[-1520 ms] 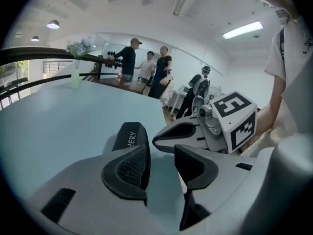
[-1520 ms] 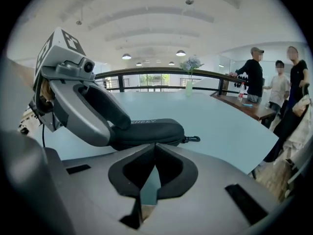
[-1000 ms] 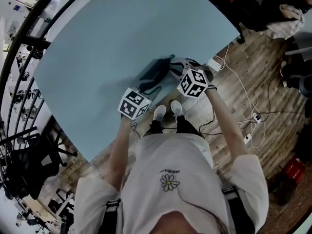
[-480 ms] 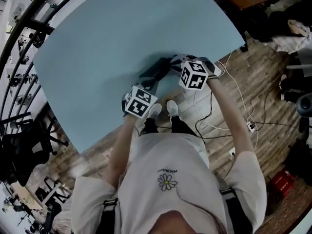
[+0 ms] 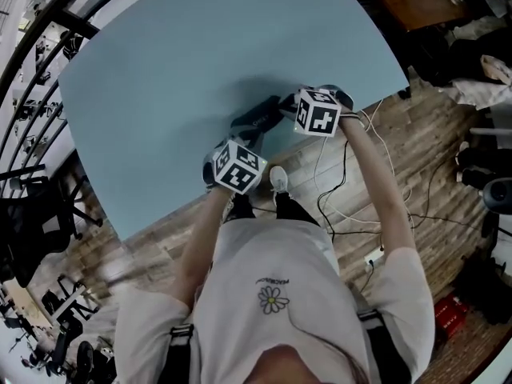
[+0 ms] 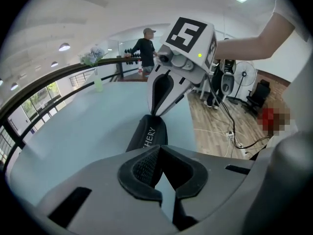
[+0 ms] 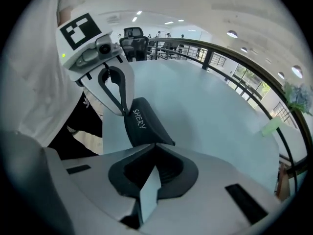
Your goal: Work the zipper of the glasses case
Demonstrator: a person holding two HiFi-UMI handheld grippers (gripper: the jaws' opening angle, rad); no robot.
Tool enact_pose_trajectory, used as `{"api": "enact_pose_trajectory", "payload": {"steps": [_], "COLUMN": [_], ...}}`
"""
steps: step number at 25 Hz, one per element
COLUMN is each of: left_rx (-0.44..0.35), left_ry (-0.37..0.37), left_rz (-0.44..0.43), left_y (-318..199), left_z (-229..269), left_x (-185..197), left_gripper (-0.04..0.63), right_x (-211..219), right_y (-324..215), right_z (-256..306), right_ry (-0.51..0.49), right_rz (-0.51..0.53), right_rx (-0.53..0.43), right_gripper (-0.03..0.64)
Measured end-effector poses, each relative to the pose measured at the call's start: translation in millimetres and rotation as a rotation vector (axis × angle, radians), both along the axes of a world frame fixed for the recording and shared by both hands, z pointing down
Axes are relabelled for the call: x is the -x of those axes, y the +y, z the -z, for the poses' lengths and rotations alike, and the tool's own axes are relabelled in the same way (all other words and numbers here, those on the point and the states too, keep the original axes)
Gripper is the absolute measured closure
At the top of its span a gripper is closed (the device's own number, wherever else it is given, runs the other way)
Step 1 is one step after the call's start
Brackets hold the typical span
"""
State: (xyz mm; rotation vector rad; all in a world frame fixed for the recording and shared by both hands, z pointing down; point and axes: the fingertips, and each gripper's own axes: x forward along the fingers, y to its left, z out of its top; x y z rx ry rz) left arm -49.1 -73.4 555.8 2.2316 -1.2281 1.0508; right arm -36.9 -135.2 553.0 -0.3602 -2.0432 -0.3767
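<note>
Jaws have just shut: left gripper and right gripper each pinch an end of the case, lying at the table's near edge. We judge it braced for unzipping.

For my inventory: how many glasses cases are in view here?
1. The dark glasses case is by the table edge, between the left gripper and the right gripper; none seems hidden.

Open room ahead
Table free beyond the glasses case — railing hems its left side, cables cross the floor.
</note>
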Motion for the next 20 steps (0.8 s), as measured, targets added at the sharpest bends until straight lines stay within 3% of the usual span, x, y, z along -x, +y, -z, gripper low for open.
{"api": "enact_pose_trajectory", "payload": {"steps": [11,17,20], "left_rx": [-0.004,-0.047,-0.089], "left_ry": [-0.110,-0.190,-0.185], "left_rz": [0.082,0.079,0.059], "left_y": [-9,-33,-51], "left_z": [-3,-4,-3], "left_x": [50,81,91], "left_gripper": [0.580,0.580,0.580], "right_x": [12,35,56], "right_y": [35,61,73], "right_z": [2,3,1], "right_ry": [-0.032,-0.101,-0.140], "right_rz": [-0.039,-0.049,-0.060], "right_rx": [0.082,0.149,0.186], "right_gripper": [0.611,0.609,0.610]}}
